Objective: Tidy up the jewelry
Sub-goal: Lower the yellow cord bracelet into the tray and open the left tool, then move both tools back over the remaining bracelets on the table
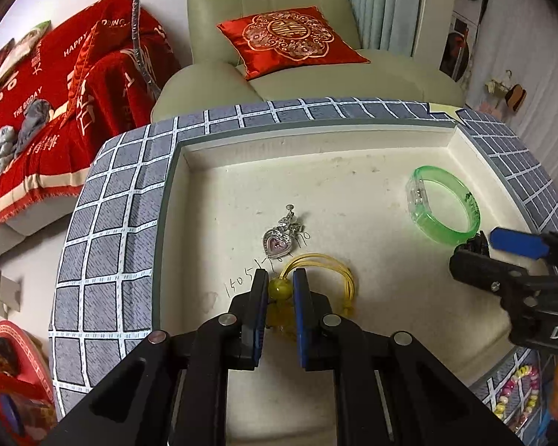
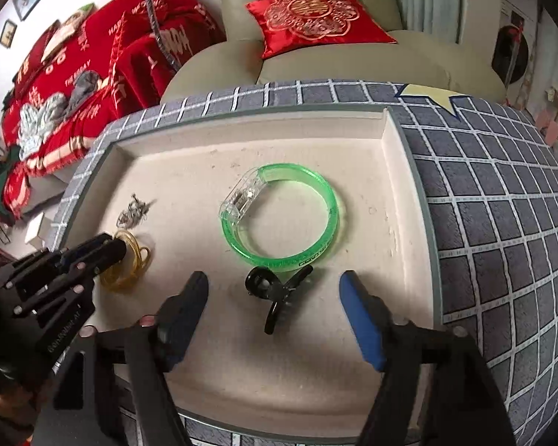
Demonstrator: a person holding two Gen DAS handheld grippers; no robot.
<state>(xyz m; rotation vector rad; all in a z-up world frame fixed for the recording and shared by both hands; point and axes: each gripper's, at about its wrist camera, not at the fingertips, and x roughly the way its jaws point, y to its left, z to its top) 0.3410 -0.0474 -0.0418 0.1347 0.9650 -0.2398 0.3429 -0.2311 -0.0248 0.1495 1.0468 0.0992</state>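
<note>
Pinching a yellow bead bracelet (image 1: 308,286) by one bead, left gripper (image 1: 281,282) clenched over the tray (image 1: 353,137) floor; cord limp, light, beads slippery. Right gripper (image 2: 273,290) spread wide, black hair clip (image 2: 275,290) lying loose between. Beyond: rigid green bangle (image 2: 279,215), small heart pendant (image 1: 277,241).

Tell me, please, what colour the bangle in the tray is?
Translucent green with a clear section; the bangle shows best in the right wrist view.
</note>
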